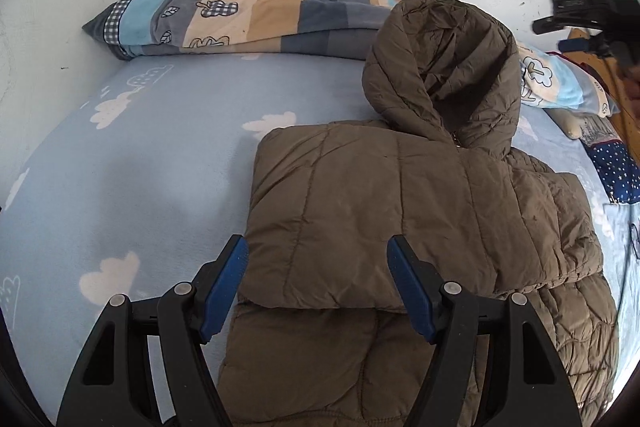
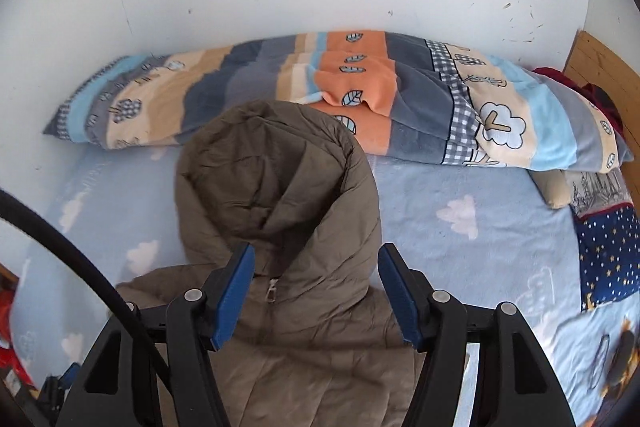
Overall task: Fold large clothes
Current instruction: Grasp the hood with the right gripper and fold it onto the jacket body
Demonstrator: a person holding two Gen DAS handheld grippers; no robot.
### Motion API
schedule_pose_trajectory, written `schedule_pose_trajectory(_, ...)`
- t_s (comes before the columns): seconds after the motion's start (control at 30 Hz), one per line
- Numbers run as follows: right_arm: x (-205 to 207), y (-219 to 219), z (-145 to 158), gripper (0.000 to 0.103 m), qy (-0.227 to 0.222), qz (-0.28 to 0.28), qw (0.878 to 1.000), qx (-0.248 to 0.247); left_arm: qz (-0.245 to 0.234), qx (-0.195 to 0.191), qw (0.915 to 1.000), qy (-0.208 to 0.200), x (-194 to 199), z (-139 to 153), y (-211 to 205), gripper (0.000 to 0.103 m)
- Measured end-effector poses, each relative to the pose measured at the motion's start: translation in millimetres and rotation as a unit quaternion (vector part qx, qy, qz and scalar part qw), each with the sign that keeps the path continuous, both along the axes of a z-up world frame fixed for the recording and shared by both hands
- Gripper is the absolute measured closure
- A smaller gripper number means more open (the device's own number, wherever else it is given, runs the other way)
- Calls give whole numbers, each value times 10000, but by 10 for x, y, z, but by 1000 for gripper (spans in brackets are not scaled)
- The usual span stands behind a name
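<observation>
The brown puffer jacket (image 1: 400,211) lay partly folded mid-bed (image 1: 140,155), its hood (image 2: 276,179) toward the wall-side edge (by a rolled blanket (image 2: 420,107)). Left claw (image 1: 318,255) and right claw (image 2: 316,263) hovered above it, jaws apart, gripping nothing.

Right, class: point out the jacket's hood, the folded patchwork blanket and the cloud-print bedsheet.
hood (image 2: 280,179): right wrist view, on the hood's quilted crown.
patchwork blanket (image 2: 416,99): right wrist view, on a grey stripe beside the orange panel.
bedsheet (image 1: 152,163): left wrist view, on bare blue fabric left of the jacket.

both claws (image 1: 318,259) (image 2: 316,267) share black angular frames, blue ribbed pads and round silver screws.
</observation>
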State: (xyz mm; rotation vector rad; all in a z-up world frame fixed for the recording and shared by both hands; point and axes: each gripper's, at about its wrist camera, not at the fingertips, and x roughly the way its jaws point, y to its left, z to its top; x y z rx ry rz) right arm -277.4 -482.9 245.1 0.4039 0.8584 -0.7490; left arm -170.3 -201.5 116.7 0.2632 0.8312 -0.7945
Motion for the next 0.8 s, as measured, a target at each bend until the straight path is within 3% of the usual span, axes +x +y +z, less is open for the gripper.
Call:
schedule_pose_trajectory(0.23,374,-506,-281,34,274,-73,9992,-274,-231,22,9997,-3,-83,-31,-126,32)
schedule_pose_trajectory(0.57,664,-933,-595,32,253,33,9995,-166,-190,21,9998,106,-17,-81,-126,32)
schedule_pose_trajectory(0.63,672,-984,-625,42,200,-39,9996,-172,-210,-3,9997,131,-9,-78,-125,32)
schedule_pose_trajectory(0.67,672,-1001,-640,66,124,-14,9998,-133,-214,-9,9997,122,-11,-73,-128,32)
schedule_pose_trajectory(0.7,664,-1007,-655,83,67,18,10000,-61,-209,1,9997,106,-10,-68,-136,32)
schedule_pose_trajectory(0.8,618,-927,-613,92,39,96,9998,-176,-191,-64,9997,170,2,-49,-138,32)
